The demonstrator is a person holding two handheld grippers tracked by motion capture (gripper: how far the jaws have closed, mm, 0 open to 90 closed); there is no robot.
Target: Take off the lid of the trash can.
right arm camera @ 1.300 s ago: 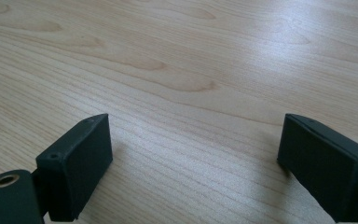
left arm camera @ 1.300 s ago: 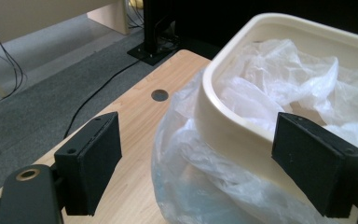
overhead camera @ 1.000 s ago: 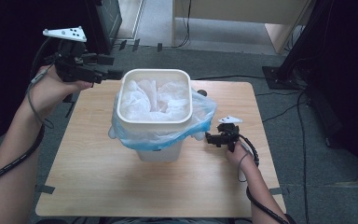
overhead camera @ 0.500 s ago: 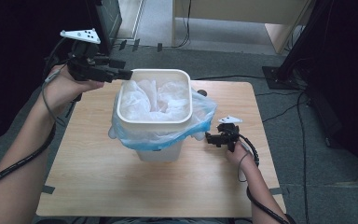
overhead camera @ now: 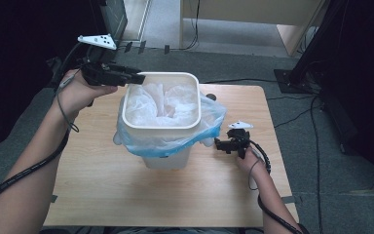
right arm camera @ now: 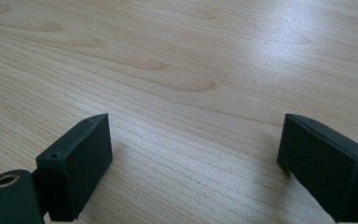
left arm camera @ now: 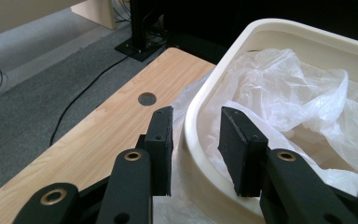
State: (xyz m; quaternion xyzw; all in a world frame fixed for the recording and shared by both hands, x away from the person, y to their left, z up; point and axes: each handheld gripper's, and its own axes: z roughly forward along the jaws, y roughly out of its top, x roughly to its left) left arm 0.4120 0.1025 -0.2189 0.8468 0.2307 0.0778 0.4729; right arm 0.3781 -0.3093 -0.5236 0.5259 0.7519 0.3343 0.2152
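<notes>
At the bin's (overhead camera: 158, 127) 10 o'clock corner, left gripper (left arm camera: 196, 140) is closing astride the rim (left arm camera: 193, 140), not yet clamped; right gripper (right arm camera: 196, 168) is idling open.

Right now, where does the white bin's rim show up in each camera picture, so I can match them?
High view: the bin rim sits centre, on the table.
Left gripper view: the bin rim curves up the right half, between the left gripper jaws.
Right gripper view: not in it, just wood.
Shared landmark: the table's wood grain.
</notes>
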